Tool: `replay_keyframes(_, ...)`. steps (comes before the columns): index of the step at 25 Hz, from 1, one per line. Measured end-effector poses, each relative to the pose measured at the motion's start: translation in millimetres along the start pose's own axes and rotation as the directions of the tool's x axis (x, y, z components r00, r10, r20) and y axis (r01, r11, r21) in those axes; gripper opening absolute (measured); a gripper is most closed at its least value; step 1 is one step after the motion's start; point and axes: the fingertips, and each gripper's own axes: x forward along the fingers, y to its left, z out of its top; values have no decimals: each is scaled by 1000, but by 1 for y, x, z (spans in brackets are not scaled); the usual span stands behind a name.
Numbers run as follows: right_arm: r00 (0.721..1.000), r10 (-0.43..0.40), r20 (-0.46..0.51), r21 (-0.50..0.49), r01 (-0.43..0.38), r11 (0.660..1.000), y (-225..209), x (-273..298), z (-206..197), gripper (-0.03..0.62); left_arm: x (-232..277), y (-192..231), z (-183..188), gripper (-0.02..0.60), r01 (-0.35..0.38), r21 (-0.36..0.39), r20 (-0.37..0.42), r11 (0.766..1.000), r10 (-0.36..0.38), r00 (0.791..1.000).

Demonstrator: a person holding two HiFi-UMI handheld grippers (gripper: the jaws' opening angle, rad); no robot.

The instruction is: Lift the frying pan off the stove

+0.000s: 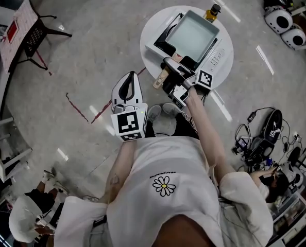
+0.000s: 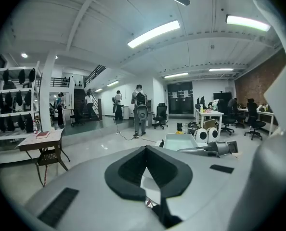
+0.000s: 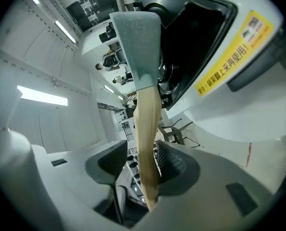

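Yellow Chinese-character label (image 3: 232, 57) on stove (image 1: 216, 59)

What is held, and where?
Nothing yet: right gripper straddles the wooden handle of the frying pan, a gap beside one pad; left gripper shut, empty.

L gripper (image 2: 146, 160) fingers together, prob. empty

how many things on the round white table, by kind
pan: 1
stove: 1
bottle: 1
total: 3
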Motion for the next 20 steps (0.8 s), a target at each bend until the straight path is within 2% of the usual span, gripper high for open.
replay_keyframes(10,999,-33,-42,-2,32,999,-7,1,-4,98,-2,2,-1,0,-6,-4,-8,1000,6,1000)
replay_keyframes(20,998,-34,-62,-62,30,998,-5,2,-4,78,3,-1,-5,0,3,-14,-20,1000,-3,1000)
